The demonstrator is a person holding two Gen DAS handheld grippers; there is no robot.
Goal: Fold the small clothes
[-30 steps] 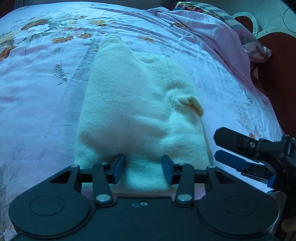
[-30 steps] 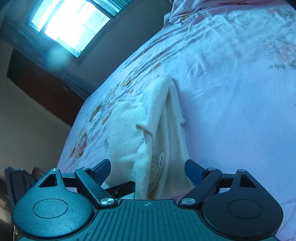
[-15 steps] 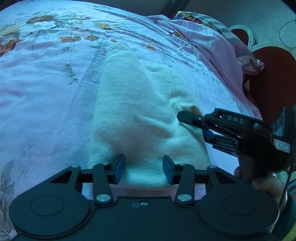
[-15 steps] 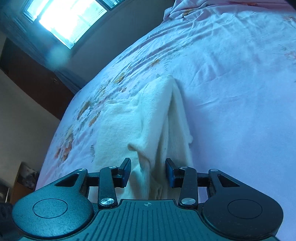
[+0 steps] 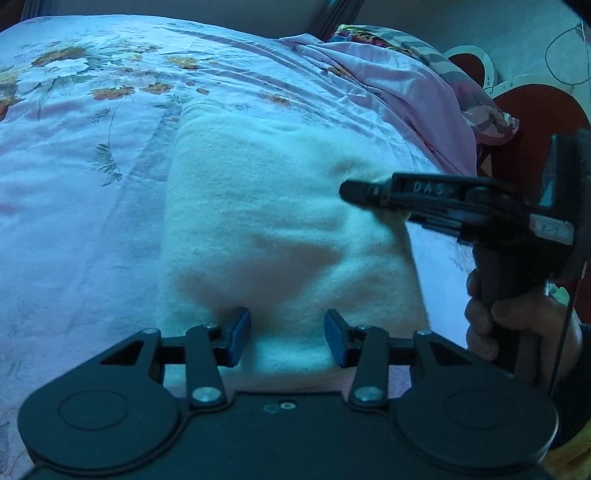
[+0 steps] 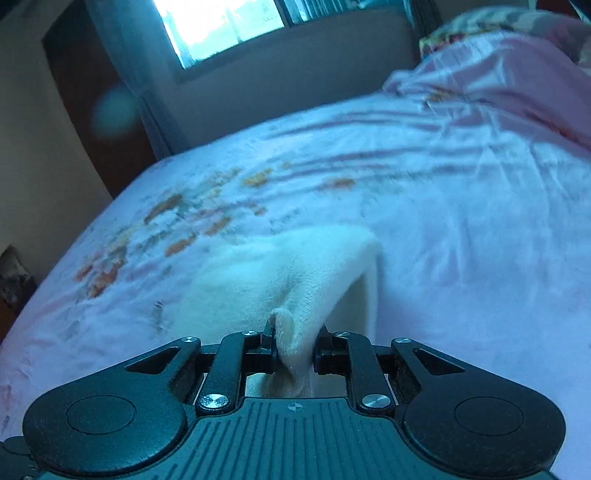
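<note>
A cream knitted garment (image 5: 277, 221) lies folded lengthwise on the floral pink bedsheet (image 5: 74, 184). My left gripper (image 5: 286, 332) is at its near edge, with the thick cloth filling the gap between the half-closed pads, which dent it. My right gripper (image 5: 351, 190) comes in from the right, held by a hand (image 5: 517, 325). In the right wrist view its jaws (image 6: 293, 343) are closing on a raised corner of the garment (image 6: 295, 266), and both pads press the fold. The cloth tents up from the bed toward that grip.
A bunched pink quilt and patterned pillow (image 5: 406, 85) lie at the far right of the bed. A dark red piece of furniture (image 5: 535, 122) stands past the bed's right edge. A bright window (image 6: 221, 26) and a wall lie beyond the bedsheet (image 6: 461, 221).
The right gripper swung in from the bed's right side over the garment, rolled upright, and its wide jaws closed on the raised corner. The left gripper stayed at the near edge.
</note>
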